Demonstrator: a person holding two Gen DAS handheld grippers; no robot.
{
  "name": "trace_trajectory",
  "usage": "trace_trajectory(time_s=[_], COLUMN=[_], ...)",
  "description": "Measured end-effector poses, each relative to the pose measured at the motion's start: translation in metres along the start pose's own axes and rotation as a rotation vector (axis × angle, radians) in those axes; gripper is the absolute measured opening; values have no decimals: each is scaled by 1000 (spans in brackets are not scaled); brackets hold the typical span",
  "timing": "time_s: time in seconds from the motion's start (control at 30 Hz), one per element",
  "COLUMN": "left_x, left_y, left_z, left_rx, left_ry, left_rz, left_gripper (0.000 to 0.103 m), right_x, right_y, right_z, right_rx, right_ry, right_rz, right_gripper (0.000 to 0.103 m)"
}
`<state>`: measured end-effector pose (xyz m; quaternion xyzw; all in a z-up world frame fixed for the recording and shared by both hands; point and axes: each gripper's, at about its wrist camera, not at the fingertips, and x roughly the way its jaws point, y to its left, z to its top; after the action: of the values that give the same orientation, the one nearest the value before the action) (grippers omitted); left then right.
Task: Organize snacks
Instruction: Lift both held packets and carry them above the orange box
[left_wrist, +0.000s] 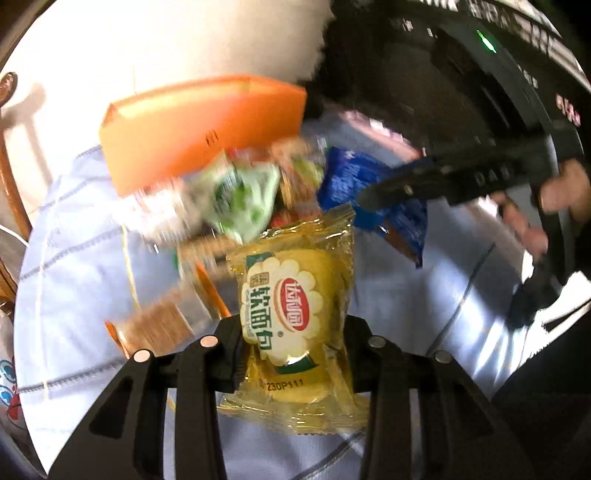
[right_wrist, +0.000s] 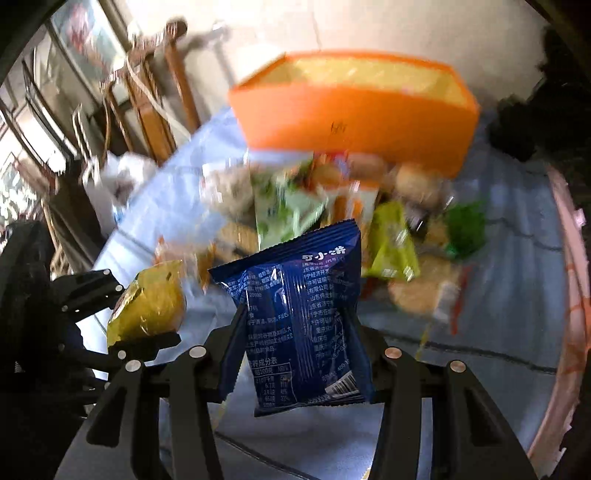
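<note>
My left gripper (left_wrist: 293, 345) is shut on a yellow soft-bread packet (left_wrist: 295, 306), held off the blue tablecloth. My right gripper (right_wrist: 295, 325) is shut on a dark blue snack bag (right_wrist: 301, 314), also lifted. In the left wrist view the right gripper (left_wrist: 391, 188) shows at the upper right with the blue bag (left_wrist: 354, 184). In the right wrist view the left gripper (right_wrist: 140, 314) shows at the lower left with the yellow packet (right_wrist: 151, 302). An orange box (right_wrist: 354, 114) (left_wrist: 199, 125) stands open behind a blurred pile of mixed snacks (right_wrist: 332, 206) (left_wrist: 243, 192).
The table carries a pale blue cloth (right_wrist: 509, 295) with a pink rim (right_wrist: 569, 229) at the right. Wooden chairs (right_wrist: 147, 107) stand off its far left side. A person's hand (left_wrist: 535, 218) grips the right tool. Green packets (right_wrist: 391, 243) lie right of the pile.
</note>
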<state>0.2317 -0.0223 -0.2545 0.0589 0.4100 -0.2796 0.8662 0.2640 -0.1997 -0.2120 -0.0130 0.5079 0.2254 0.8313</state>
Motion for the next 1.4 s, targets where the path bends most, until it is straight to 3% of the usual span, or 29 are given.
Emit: trace_trajectory(time_s=[0.37,0.57,0.77,1.17,1.4], left_x=[-43,-57,-60,-45,-19], left_y=[27,40,47,61,83], left_z=[126,184,218,248,277], left_rx=[-109,-138,-156,-169,-172], left_ry=[-147,-191,-199,-199,-187], left_rz=[127,171,207,241,269], left_gripper=[37,37,37,37,38], right_x=[-104,-134,-142,-140,-121], right_y=[-1,-12,-20,-25,-31], right_z=[83,112,131,169,210], right_rx=[28,51,53,63,37], right_ry=[-306,-386,-418,-439,-427], right_rz=[-83,-122,-150,-173,-182], right_gripper=[50,50,50,50,50])
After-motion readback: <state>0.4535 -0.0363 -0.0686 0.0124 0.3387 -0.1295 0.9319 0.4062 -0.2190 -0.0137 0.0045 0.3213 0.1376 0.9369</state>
